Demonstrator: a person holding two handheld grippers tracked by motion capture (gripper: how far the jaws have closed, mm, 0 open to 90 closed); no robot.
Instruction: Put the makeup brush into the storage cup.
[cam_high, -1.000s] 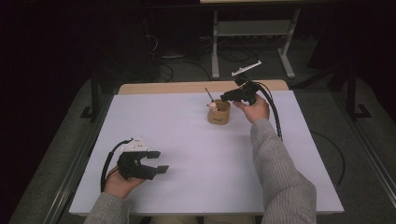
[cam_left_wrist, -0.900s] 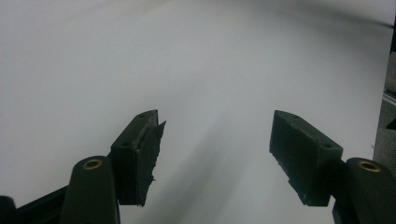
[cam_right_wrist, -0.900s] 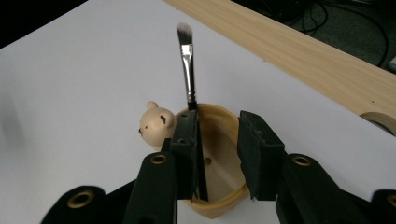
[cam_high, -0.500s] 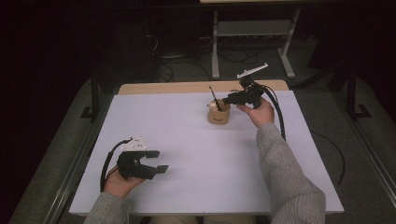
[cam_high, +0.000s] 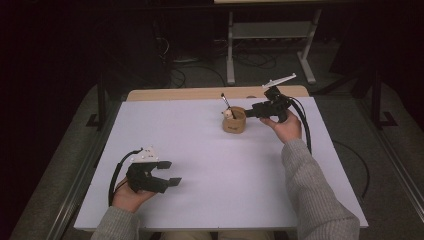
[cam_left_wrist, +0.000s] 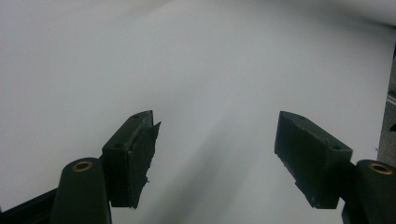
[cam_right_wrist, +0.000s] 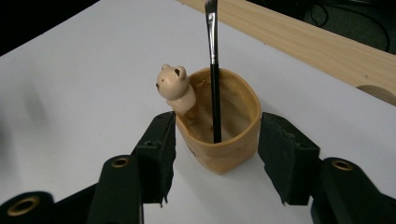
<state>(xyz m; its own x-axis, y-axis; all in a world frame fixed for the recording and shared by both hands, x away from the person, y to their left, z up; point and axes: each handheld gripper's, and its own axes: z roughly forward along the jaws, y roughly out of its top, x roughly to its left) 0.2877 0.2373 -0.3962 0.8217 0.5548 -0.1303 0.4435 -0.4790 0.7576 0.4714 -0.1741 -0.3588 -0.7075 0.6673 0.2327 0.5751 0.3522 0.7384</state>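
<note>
One tan cup (cam_right_wrist: 223, 135), one brush (cam_right_wrist: 214, 65), one bear figure (cam_right_wrist: 175, 89), one table (cam_high: 200, 150).

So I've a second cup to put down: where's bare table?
The white table lies bare between the left gripper and the tan cup, and along its far left. It is crowded only where the right gripper straddles that cup.

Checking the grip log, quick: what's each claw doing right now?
Left claw: open, nothing between its jaws.
Right claw: open, jaws just been opening, either side of the bear cup, pads apart from it.

cup (cam_right_wrist: 224, 140): glossy ceramic | brush (cam_right_wrist: 214, 70): blk gloss handle | table (cam_high: 200, 165): matt wht
</note>
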